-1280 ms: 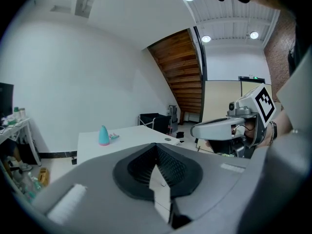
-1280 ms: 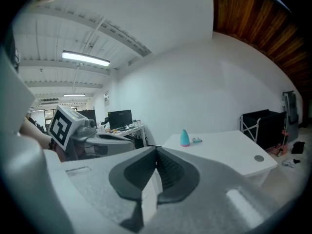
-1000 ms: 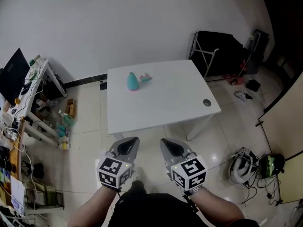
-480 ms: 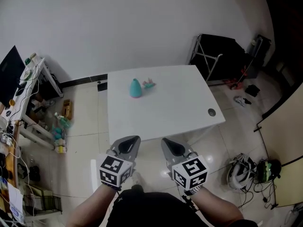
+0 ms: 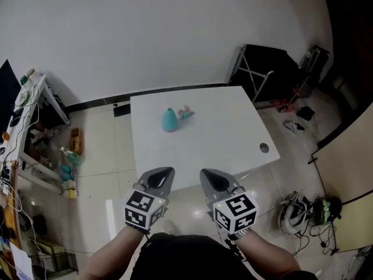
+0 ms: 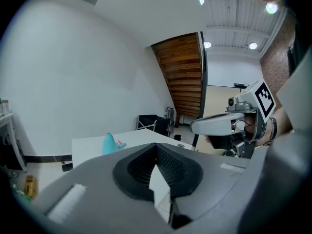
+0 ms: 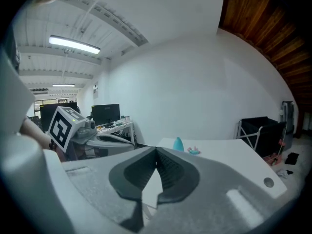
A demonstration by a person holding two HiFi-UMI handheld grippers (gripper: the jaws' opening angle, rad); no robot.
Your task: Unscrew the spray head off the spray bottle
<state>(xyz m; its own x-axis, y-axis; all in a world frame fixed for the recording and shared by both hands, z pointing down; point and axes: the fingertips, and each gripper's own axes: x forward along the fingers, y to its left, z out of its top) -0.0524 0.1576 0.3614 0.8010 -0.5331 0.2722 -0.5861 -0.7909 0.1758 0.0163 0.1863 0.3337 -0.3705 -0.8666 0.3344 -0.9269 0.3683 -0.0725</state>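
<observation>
- Nearest us, the trouble we foresee starts at the tongs. If the left gripper (image 5: 158, 177) and right gripper (image 5: 211, 178) arrive as they are now, they would push the bottle instead of clasping it. We judge that a light, cone-shaped bottle on a smooth top would tip or skid.
- Both sets of jaws are pressed fully together with nothing between the pads. We hold them side by side over the floor tiles, short of the near edge of the white table (image 5: 233, 139).
- Farther out, the teal spray bottle (image 5: 169, 120) stands upright on the far-left part of the tabletop, well apart from both grippers.
- Just beside it on the right lies a small pink-and-teal piece (image 5: 186, 112), too small for us to tell whether it is the spray head. Mistaking one part for the other could send a gripper to the wrong thing.
- A second hazard is gripping the bottle's tapered body too high, where we expect the pads could slide off during a twist.
- Beyond the table are a plain white wall, a black folding frame (image 5: 262, 69) at the right and a cluttered desk (image 5: 29, 98) at the left.
</observation>
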